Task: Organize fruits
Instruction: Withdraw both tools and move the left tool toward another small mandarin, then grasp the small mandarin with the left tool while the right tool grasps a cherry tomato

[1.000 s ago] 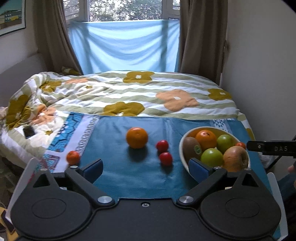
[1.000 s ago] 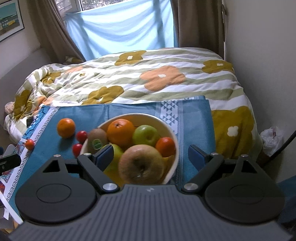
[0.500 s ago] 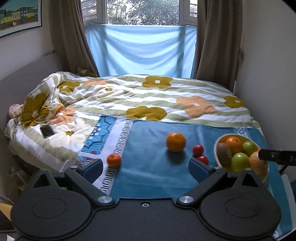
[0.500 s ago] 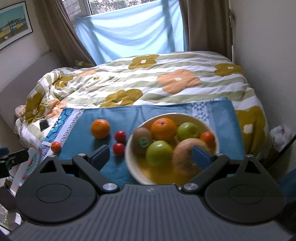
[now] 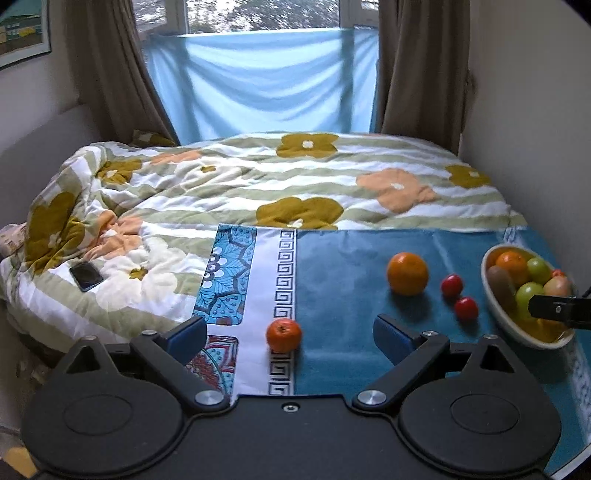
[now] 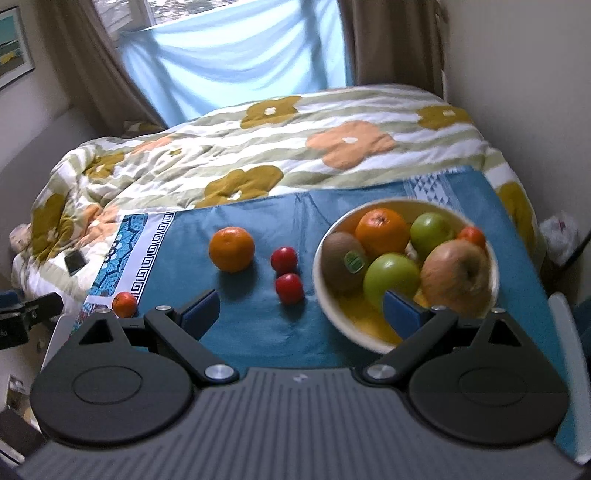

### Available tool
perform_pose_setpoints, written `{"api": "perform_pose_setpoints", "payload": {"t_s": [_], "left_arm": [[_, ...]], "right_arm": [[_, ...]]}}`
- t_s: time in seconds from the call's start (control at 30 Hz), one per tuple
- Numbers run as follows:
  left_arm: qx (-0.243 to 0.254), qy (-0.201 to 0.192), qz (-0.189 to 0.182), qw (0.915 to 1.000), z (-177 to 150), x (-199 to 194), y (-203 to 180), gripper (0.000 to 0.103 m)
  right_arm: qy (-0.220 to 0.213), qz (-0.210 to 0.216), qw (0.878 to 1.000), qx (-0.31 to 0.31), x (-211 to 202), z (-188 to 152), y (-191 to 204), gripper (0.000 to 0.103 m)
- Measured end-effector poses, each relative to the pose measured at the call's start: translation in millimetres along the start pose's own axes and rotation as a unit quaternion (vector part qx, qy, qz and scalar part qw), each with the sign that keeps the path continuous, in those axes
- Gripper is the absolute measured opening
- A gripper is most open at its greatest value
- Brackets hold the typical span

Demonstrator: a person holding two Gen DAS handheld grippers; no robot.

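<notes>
The left hand-held gripper (image 5: 289, 334) was spread and empty, its jaws just narrowing, the small tangerine (image 5: 283, 335) lying between them ahead on the cloth (image 5: 340, 266). The right hand-held gripper (image 6: 301, 308) gaped empty beside the bowl (image 6: 325, 295). On soft bedding, a nudged tangerine could have rolled off the near edge.

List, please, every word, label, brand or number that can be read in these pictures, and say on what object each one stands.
Nothing can be read for certain.
Green sticker on the kiwi in the bowl: too small and blurred.
Pale marks on the right gripper's black body: blurred, unreadable.
Pale mark on the left gripper's black body: cut off, unreadable.
Framed picture on the wall: no lettering visible.
</notes>
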State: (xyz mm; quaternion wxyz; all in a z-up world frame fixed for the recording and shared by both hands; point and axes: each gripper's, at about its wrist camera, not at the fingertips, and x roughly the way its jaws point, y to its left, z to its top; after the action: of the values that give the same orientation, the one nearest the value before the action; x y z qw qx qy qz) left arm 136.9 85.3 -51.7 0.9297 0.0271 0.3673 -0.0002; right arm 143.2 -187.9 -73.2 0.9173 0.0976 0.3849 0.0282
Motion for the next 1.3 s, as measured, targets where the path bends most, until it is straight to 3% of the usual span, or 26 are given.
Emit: {"api": "perform_pose_setpoints", "payload": {"t_s": [0.37,0.73,0.97,1.13,1.3], "left_arm": [[0.067,0.045,-0.051,0.9954,-7.7,72.6,27.8,0.081],[0.101,0.07,-0.085,0.9888,-8.8,117.9,30.8,0.075],[0.111,0.091,-0.098,0.9849,-12.3,134.4,29.5,0.059],[0.117,0.102,-0.116,0.981,-14.2,140.6,26.8,0.044],[0.123,0.101,-0.122,0.9796,-13.3,141.6,27.6,0.043]], "right_arm": [[0.02,-0.06,0.997,0.054,48.3,-23.6,31.7,0.103],[0.036,-0.094,0.992,0.078,82.7,-34.8,47.3,0.103],[0.036,-0.107,0.99,0.084,99.9,-32.6,50.6,0.103],[0.036,-0.114,0.989,0.086,112.6,-30.4,54.3,0.095],[0.03,-0.129,0.987,0.087,121.3,-28.5,57.9,0.086]]}}
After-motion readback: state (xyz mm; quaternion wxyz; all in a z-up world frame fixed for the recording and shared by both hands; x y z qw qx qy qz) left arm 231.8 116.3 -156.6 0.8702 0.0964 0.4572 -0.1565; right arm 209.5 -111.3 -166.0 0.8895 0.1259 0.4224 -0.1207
